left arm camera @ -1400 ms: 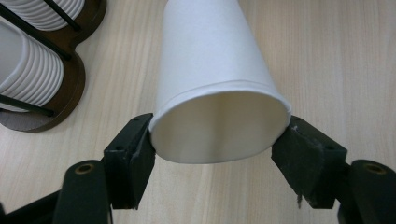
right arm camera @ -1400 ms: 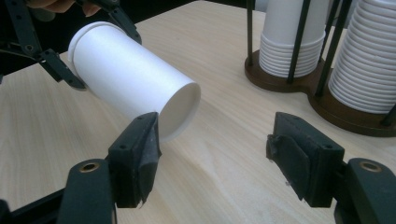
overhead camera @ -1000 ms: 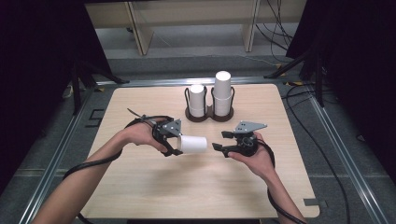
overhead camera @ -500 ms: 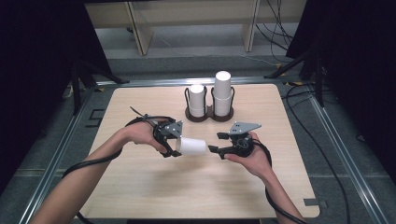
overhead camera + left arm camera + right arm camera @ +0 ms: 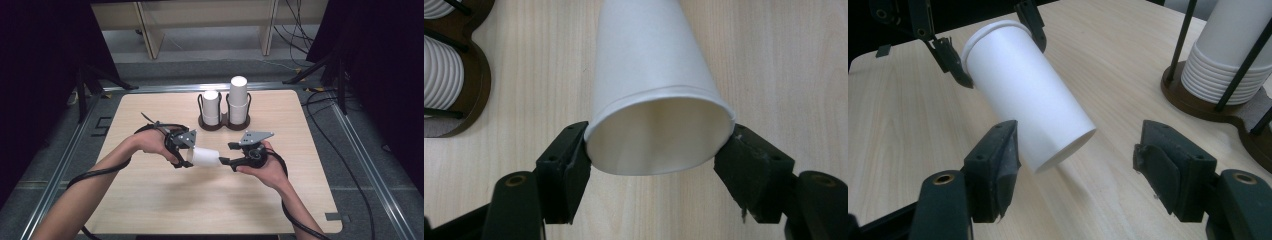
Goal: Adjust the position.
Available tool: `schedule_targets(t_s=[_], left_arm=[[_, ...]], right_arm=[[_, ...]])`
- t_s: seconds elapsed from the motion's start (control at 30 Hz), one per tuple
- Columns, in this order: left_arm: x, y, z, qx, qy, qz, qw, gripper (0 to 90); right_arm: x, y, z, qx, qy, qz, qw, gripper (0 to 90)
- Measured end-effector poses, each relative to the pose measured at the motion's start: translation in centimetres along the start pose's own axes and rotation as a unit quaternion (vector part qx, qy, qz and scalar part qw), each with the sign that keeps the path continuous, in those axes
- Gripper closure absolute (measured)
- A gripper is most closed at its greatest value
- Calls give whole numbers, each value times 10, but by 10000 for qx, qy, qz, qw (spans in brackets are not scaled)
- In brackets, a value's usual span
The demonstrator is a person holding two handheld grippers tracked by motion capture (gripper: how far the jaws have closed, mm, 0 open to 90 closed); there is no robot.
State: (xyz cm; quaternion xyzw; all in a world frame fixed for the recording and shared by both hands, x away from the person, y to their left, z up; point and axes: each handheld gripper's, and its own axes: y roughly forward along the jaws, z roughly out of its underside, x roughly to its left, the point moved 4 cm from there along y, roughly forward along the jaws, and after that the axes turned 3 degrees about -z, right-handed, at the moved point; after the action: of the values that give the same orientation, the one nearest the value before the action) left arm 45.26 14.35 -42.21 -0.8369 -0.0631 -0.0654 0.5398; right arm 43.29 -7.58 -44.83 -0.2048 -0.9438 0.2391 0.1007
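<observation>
A white paper cup (image 5: 205, 157) lies sideways in the air above the wooden table (image 5: 150, 200). My left gripper (image 5: 184, 159) is shut on its open rim, and in the left gripper view both pads squeeze the rim of the cup (image 5: 649, 75) from either side. My right gripper (image 5: 225, 155) is open at the cup's closed end. In the right gripper view the cup (image 5: 1023, 85) points between that gripper's (image 5: 1078, 165) jaws. It is close to the left pad (image 5: 998, 170) and well apart from the right pad.
A dark wooden cup holder (image 5: 220, 122) with wire posts stands at the table's far middle. It holds a short stack of white cups (image 5: 211, 107) and a taller stack (image 5: 238, 100). Cables trail from both grippers, and a metal frame surrounds the table.
My right gripper has edged slightly left toward the cup's closed end. The left gripper and the cup have stayed in place.
</observation>
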Motion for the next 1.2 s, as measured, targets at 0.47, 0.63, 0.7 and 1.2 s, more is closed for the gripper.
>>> schedule_targets(t_s=[0.47, 0.63, 0.7, 1.2], left_arm=[[-1, -2, -4, 181, 118, 14, 9998, 314], [-2, -2, -6, 234, 161, 29, 9996, 315], [-2, -2, -6, 266, 191, 33, 9995, 315], [-4, -5, -12, 246, 279, 105, 9993, 316]], right_arm=[[8, 11, -8, 127, -289, -147, 9994, 334], [10, 17, -9, 166, -354, -184, 9991, 334], [13, 19, -9, 234, -217, -226, 9992, 335], [14, 27, -12, 264, -538, -380, 9975, 328]])
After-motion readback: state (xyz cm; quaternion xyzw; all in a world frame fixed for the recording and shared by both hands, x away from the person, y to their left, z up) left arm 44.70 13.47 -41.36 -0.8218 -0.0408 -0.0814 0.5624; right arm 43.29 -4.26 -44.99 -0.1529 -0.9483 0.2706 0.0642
